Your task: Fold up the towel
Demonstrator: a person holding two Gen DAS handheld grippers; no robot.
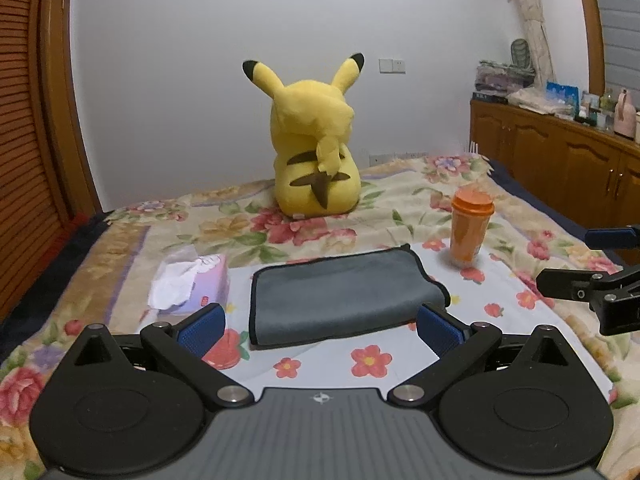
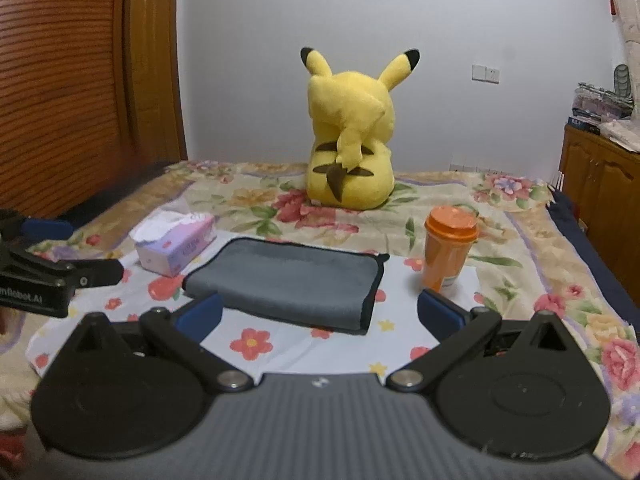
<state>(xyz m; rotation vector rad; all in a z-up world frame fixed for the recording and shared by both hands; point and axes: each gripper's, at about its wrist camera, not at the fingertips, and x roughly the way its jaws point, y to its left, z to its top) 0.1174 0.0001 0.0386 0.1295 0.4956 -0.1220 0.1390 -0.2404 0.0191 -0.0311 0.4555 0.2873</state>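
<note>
Yellow plush toy (image 1: 316, 140), orange cup (image 1: 469, 228), tissue box (image 1: 192, 284)

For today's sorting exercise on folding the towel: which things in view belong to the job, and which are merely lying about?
Belong to the job:
grey towel
left gripper, open
right gripper, open

Just lying about:
yellow plush toy
orange cup
tissue box
flowered bedspread
</note>
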